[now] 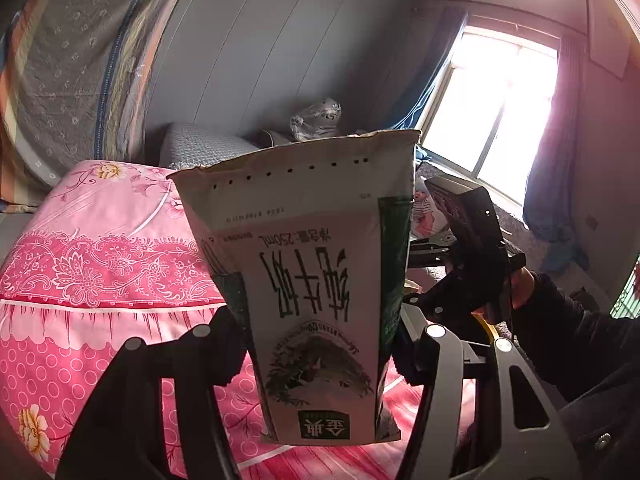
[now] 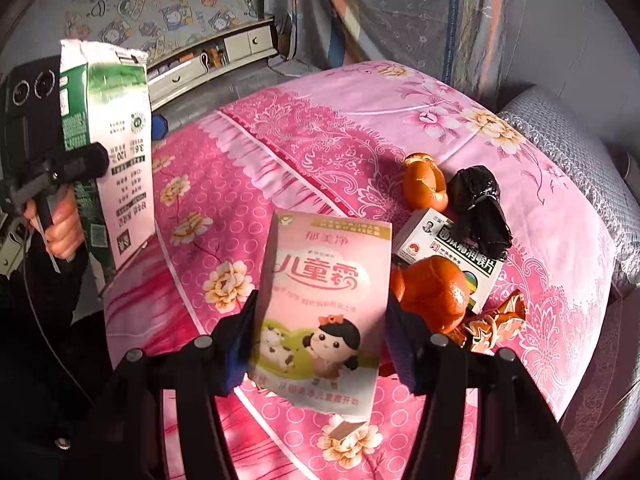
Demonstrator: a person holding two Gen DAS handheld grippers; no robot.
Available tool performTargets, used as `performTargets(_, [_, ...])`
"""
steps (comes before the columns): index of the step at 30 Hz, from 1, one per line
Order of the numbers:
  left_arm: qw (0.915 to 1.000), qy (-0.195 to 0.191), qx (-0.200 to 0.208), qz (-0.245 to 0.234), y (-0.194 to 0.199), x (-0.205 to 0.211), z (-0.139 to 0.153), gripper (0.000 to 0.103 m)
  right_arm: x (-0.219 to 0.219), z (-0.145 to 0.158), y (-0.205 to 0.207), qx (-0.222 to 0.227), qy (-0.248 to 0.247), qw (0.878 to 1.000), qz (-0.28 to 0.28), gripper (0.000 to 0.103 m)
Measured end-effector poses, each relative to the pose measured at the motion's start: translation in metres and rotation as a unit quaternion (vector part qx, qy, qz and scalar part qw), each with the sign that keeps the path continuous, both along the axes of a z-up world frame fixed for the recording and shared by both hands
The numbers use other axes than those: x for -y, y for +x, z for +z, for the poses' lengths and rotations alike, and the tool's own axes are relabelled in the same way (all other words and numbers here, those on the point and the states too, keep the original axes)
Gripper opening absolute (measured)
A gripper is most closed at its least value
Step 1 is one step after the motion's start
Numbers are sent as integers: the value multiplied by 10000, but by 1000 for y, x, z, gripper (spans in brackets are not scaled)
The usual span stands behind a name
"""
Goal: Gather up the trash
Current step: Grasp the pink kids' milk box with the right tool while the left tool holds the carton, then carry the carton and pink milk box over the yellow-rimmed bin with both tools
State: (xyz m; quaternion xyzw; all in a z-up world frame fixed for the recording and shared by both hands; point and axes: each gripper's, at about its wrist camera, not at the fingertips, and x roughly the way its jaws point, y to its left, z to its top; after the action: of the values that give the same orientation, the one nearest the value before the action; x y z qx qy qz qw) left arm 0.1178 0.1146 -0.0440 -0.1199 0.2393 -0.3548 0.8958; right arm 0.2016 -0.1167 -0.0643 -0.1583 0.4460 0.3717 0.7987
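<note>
1. The milk carton (image 1: 316, 300), white and green with its top torn open, stood upside down and lifted above the bed between the fingers of the left gripper (image 1: 316, 344); it looked empty, so light, with thin card walls that would dent under a hard squeeze; the flat side faces, low on the body, seemed the safe hold.
2. The pink cream box (image 2: 324, 312), printed with a cartoon girl, sat raised off the bed between the fingers of the right gripper (image 2: 320, 344); it appeared a light, hollow card box, stiff along its edges and easily crushed across its faces.
3. The left jaws stood part open, clamped on the carton's two sides; the right jaws stood at a middling width, both pads against the box's long edges, so it looked gripped.
4. Further right on the pink floral bedspread (image 2: 312, 128) lay the rest of the rubbish, close together: a knotted black plastic bag (image 2: 478, 208), a small medicine box (image 2: 446, 244) touching it, orange peel (image 2: 424, 186) at the far side, a peeled-open orange skin (image 2: 434, 294) nearer, and a crumpled orange wrapper (image 2: 494, 322); all looked soft or light.
5. A grey quilted cushion (image 2: 568, 152) bordered the bed's far right; a person's hand (image 2: 60, 224) held the left tool.
</note>
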Motion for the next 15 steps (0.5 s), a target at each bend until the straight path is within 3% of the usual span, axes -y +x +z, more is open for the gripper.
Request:
performTargets(3, [9999,45,104,111,-7,9,8,55,26,23,-13,-16,746,9969,-241,55])
performTargets(7, [9996,82,139,242,-12,25,19,55,64,42,-32,-162,1722,9832,-587,55])
performTargets(15, [9997,82,51,224,-15,62,25,55,129,29,-85,-242,2616,9548,-1390,55])
